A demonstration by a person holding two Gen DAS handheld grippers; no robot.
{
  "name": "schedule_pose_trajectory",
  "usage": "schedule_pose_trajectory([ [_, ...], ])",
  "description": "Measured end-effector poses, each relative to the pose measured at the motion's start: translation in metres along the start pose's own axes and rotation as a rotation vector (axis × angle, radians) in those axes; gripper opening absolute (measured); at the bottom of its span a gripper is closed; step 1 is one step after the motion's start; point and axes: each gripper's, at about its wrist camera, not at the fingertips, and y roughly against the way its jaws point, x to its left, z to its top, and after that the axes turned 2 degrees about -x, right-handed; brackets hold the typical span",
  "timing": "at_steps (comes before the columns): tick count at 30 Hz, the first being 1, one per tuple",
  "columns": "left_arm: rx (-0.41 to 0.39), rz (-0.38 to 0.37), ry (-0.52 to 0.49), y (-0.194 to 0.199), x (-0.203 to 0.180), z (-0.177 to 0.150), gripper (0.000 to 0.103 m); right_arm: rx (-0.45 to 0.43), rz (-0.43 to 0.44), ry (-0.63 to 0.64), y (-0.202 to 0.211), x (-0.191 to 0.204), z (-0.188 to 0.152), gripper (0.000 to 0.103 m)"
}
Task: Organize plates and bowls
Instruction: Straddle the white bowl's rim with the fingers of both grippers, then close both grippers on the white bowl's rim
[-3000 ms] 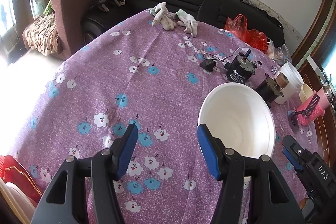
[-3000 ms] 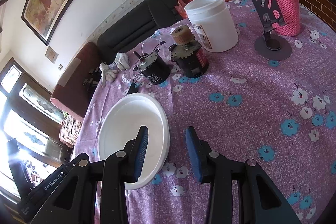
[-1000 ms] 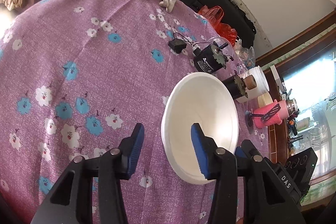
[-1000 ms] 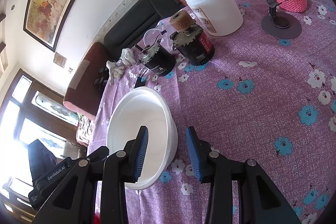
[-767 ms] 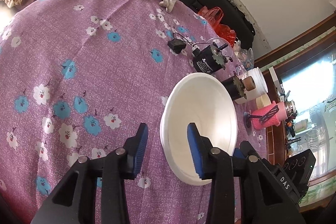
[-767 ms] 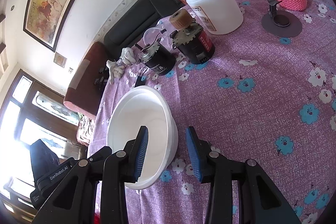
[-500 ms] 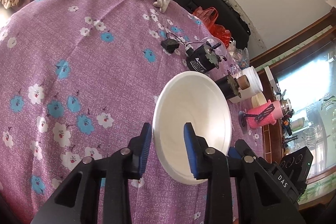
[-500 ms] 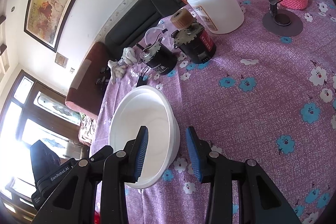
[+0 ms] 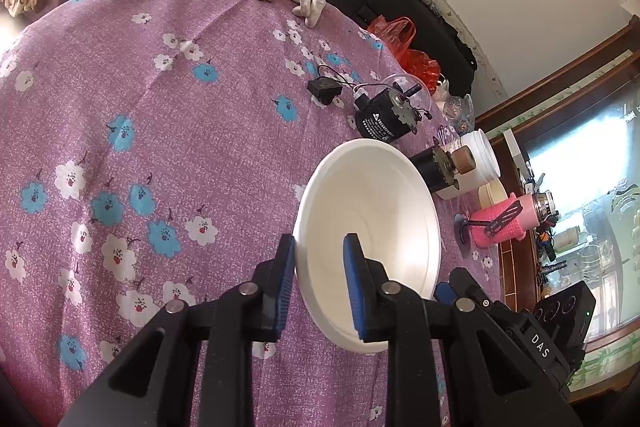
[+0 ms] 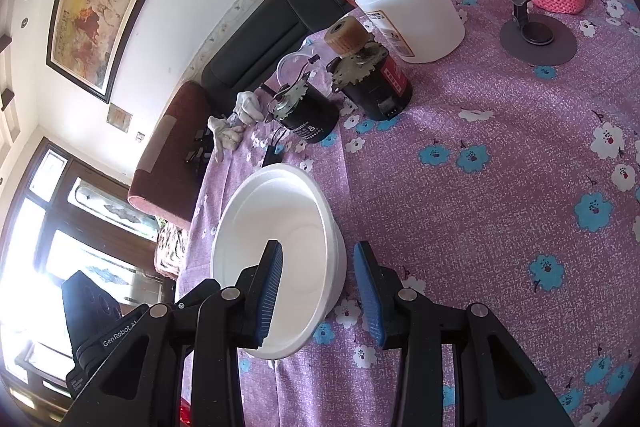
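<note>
The white bowl (image 9: 368, 223) sits right of centre in the left wrist view on the purple floral cloth (image 9: 140, 131); the left gripper (image 9: 320, 259) has just been closing and now straddles its near rim, seemingly pinching it. The right gripper (image 10: 318, 275) straddles the opposite wall with its jaws parted and the outer pad clear of the bowl. I'd seat both pads firmly, then lift level, since thin foam may flex or slip.

Bright daylight, window glare, fisheye warping.
</note>
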Motion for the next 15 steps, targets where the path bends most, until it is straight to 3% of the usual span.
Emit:
schedule_pose_trajectory([
  [15,-0.002,0.013,-0.007,-0.0013,0.0005,-0.0009,0.023,0.019,0.006,-0.024,-0.0063,-0.0041,0.0012,0.041],
])
